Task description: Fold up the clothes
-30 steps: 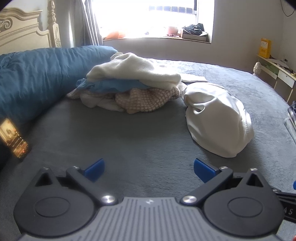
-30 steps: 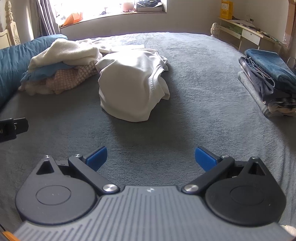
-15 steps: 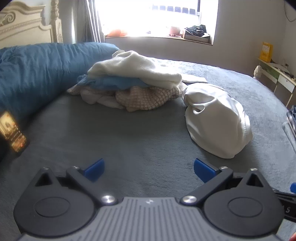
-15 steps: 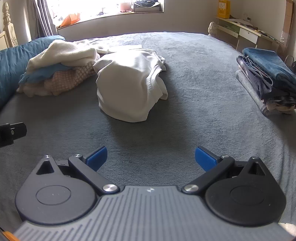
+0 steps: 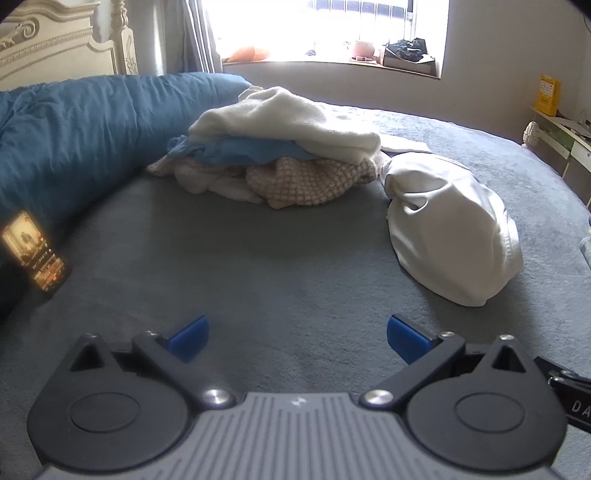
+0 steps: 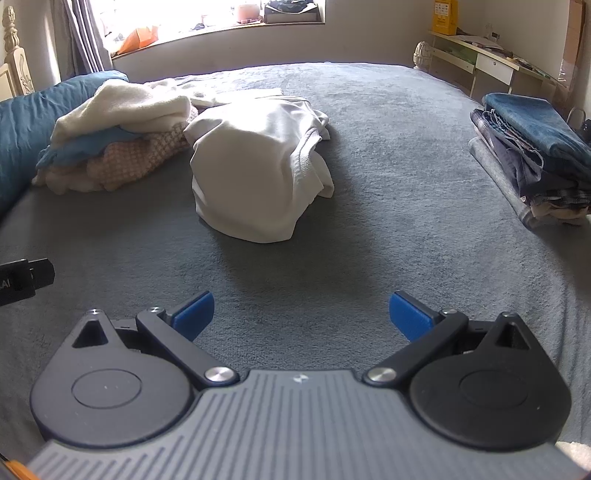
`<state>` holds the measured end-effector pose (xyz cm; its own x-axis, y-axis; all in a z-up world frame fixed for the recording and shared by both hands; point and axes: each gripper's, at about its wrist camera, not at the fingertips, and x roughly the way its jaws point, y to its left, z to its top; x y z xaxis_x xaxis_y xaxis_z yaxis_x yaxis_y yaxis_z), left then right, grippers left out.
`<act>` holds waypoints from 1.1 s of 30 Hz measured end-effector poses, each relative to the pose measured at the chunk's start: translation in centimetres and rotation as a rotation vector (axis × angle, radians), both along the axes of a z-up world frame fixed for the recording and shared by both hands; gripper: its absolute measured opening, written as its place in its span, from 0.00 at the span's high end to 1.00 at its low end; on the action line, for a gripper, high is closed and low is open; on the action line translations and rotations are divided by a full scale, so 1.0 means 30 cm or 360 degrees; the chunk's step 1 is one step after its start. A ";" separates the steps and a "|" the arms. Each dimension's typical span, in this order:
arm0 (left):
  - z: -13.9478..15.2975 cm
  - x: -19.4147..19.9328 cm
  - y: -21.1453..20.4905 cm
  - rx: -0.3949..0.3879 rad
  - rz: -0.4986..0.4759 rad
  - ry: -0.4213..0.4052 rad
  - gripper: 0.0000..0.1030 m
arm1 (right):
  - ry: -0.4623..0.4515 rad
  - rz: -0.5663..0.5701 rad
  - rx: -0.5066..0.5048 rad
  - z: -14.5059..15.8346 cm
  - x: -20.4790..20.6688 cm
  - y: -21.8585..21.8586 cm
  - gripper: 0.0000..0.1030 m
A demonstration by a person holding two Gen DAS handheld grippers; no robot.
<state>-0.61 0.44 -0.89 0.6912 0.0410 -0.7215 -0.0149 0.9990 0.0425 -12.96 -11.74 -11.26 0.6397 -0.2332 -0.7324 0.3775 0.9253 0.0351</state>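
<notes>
Daylight blasts in through the window [image 5: 325, 29], blown out to pure white. The bed [image 6: 388, 192] sits evenly lit with soft shadows; fisheye bending curves and darkens the edges.

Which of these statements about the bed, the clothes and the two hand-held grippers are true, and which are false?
1. The left hand-held gripper is open and holds nothing. True.
2. The right hand-held gripper is shut on the white garment. False: it is open, short of the garment.
3. The cream sweater lies on top of the unfolded pile. True.
4. The folded stack is left of the white garment. False: it is to its right, in the right wrist view.
</notes>
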 end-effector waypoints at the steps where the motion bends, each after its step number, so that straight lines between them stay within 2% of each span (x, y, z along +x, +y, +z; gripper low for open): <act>1: 0.000 -0.001 -0.005 0.0014 -0.0008 -0.0004 0.00 | 0.0000 0.0000 0.0000 0.000 -0.001 0.001 0.01; 33: 0.001 -0.006 -0.010 0.0048 -0.0036 -0.0007 0.00 | 0.0012 0.0000 0.0008 -0.006 0.003 0.012 0.01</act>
